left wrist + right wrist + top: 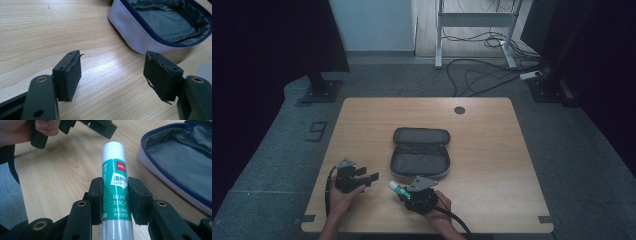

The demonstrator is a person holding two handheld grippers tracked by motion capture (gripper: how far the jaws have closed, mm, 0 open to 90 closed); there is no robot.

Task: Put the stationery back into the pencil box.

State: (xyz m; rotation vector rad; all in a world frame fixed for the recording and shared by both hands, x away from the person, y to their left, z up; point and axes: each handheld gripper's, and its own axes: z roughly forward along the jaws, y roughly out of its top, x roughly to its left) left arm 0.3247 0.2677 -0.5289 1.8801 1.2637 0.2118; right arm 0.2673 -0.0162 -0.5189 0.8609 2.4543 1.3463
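Gripping a glue stick [115, 192] crosswise in the right gripper [115, 200] just in front of the open pencil case [420, 162], risking it swivelling and catching the rim; left gripper [112, 77] idling wide open, empty.

An open pouch [420, 152] is laid mid-frame on the table [492, 165]; a glue stick [397, 188] is held at its lower left.

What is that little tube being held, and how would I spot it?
Start at the open grey pouch in the middle of the wooden table. Just in front of it, the right gripper clamps a glue stick: green label, white cap, the only bright colour there.
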